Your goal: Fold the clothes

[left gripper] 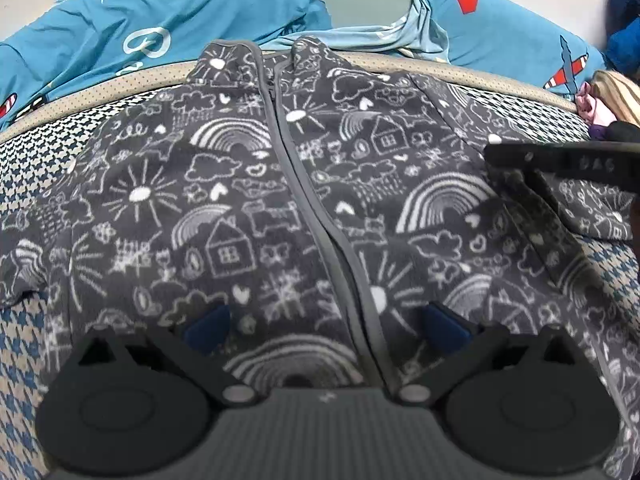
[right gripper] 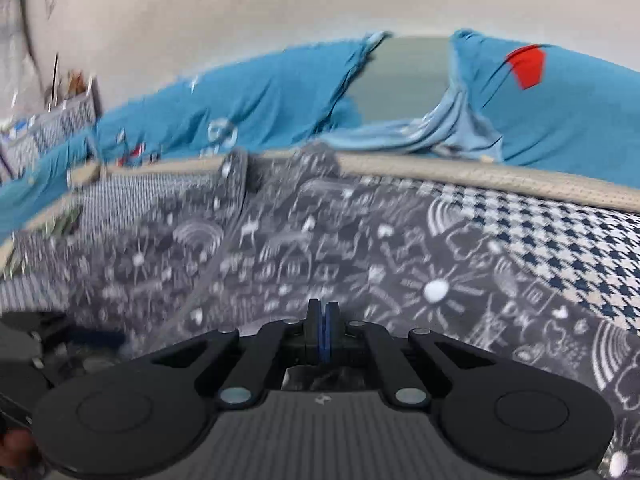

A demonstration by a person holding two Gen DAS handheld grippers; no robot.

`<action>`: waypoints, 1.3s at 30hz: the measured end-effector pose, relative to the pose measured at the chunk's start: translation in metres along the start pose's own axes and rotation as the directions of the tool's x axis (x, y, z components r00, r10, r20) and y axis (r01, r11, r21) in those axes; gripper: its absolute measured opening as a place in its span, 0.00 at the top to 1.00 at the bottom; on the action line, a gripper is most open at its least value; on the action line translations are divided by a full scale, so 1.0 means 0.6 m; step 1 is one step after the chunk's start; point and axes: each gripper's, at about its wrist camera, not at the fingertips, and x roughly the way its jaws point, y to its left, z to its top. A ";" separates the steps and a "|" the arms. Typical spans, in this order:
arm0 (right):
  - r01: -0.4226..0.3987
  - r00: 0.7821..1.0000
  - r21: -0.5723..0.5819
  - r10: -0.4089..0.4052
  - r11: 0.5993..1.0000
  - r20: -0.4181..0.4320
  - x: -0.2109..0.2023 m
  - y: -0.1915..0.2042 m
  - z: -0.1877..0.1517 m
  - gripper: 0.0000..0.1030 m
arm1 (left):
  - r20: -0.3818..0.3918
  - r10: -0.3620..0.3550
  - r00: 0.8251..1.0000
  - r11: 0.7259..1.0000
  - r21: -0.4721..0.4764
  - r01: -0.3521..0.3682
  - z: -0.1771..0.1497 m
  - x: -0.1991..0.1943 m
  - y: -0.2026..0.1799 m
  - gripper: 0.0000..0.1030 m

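The jacket (left gripper: 280,184) lies flat, zipper up, on the houndstooth cushion (left gripper: 24,344), its zip running away from the wide-open, empty left tool (left gripper: 326,326), while the right tool (right gripper: 322,334), pads together and apparently empty, hovers over its right side.

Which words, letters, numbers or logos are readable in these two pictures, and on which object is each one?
"DAG": my uncertain reading of faint embossed letters on the black bar of the right gripper, seen in the left wrist view.
White ring-shaped print on the blue printed bedsheet: a sign, no legible letters.
Small pale mark on the ribbed grey gripper body: too small to read.
Grey doodle-print fleece jacket: drawings only, no words.
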 end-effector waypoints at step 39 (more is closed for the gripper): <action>0.209 0.970 0.029 -0.204 0.977 -0.132 0.037 0.016 -0.005 0.98 | 0.100 0.141 0.985 0.970 -0.214 -0.117 0.005 -0.077 0.150 0.00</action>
